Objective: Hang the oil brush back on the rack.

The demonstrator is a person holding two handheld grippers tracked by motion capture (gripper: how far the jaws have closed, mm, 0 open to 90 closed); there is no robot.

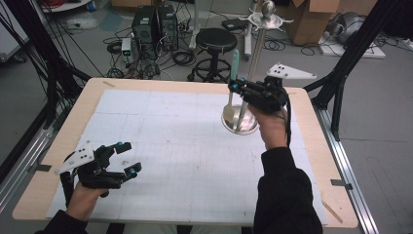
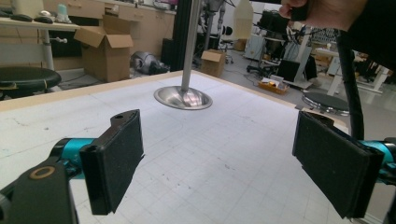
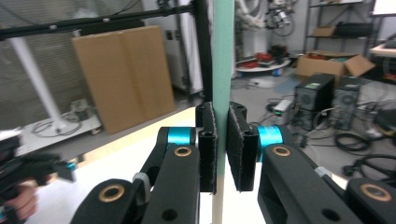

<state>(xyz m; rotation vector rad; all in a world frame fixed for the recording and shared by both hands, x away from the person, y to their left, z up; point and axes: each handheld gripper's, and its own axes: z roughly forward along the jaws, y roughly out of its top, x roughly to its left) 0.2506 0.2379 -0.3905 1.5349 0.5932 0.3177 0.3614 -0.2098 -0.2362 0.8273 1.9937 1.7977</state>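
The right tool [image 1: 237, 88] was pinching a spatula [image 1: 232, 80] with a green handle and pale blade, its pads pressed on the handle [image 3: 223, 70] and the spatula held upright in the air beside the metal stand [image 1: 253, 73] at the far right of the table [image 1: 53, 165]; so the pick-up looked done; what seemed left was hanging it on the hooks at the stand's top [image 1: 267, 19], which it had not yet reached; the left tool [image 1: 127, 157] hovered low over the near left of the table, jaws spread and empty.

Left hand-held gripper [image 1: 125, 157] gapes low; right hand-held gripper [image 1: 234, 87] clamped, raised.
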